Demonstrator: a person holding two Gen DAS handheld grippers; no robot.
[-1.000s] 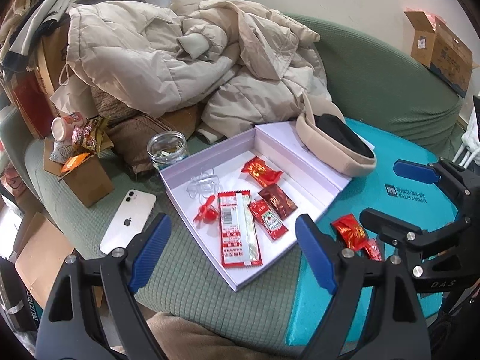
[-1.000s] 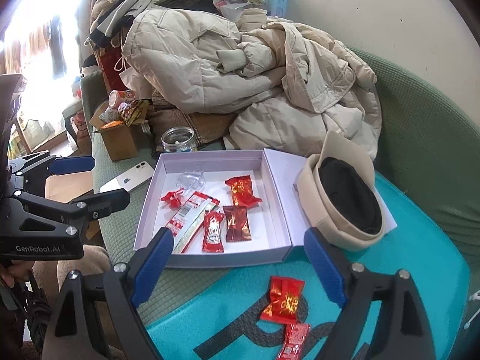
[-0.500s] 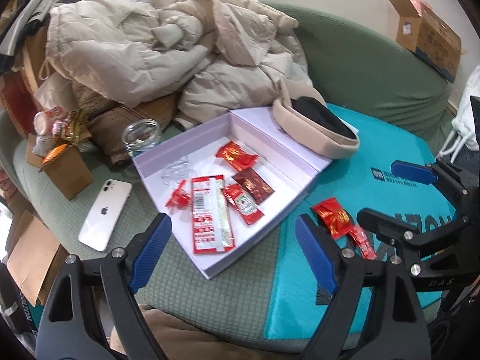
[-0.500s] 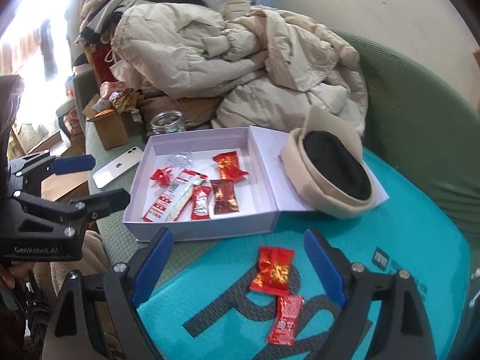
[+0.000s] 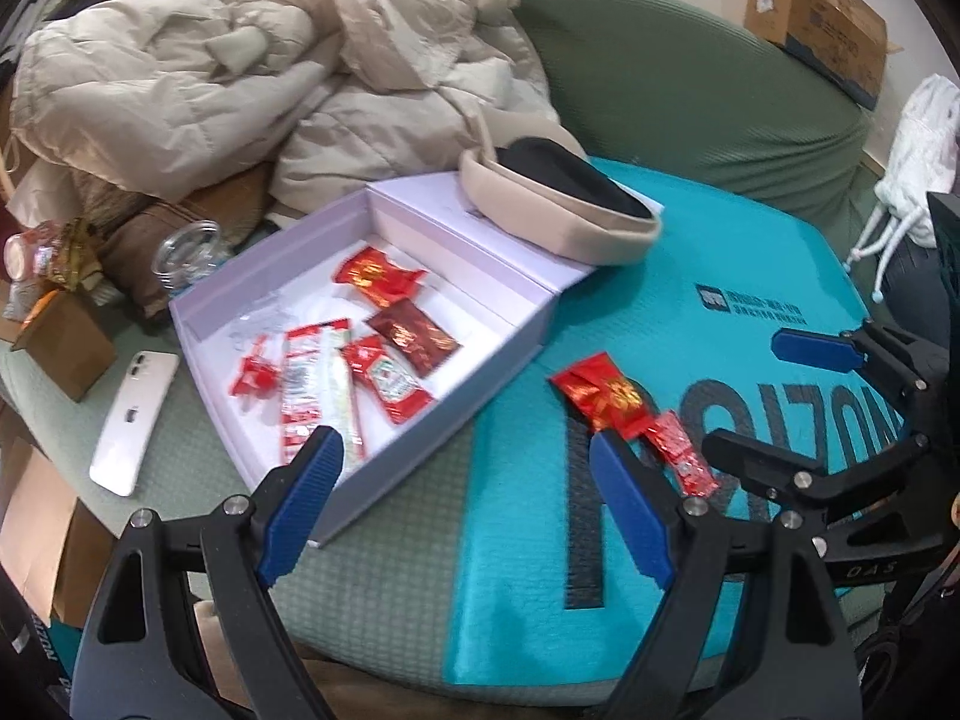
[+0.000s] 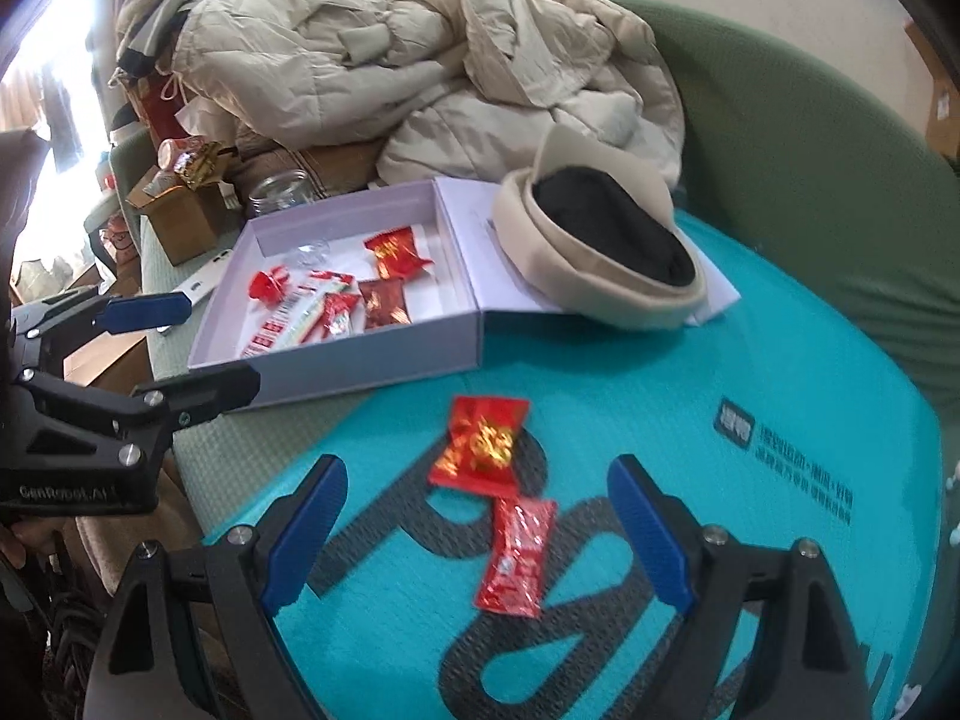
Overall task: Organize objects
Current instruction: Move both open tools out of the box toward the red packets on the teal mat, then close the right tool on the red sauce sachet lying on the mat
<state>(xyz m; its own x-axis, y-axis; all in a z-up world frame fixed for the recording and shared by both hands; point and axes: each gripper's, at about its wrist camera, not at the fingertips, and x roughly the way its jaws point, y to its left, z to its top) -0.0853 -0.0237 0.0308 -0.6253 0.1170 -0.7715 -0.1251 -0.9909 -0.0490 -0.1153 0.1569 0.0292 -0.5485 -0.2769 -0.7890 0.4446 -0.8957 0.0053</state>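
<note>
Leftmost, the open left tool (image 5: 462, 474) hangs empty by the white box (image 5: 516, 324) of packets, then two red packets (image 6: 480, 441) lie on the teal mat (image 6: 780, 360) before the open, empty right tool (image 6: 477, 504).

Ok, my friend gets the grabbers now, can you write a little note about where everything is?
Left gripper: open, empty, above the box's near corner.
Right gripper: open, empty, over the two loose packets.
White open cardboard box on the green sofa: holds several red snack and sauce packets and some clear wrapping.
Outside it, on the teal mat: a shiny red candy packet with gold print and a small red sauce sachet.
Beige hat with black lining sits on the box's lid.
Left: put both loose packets in the box.
</note>
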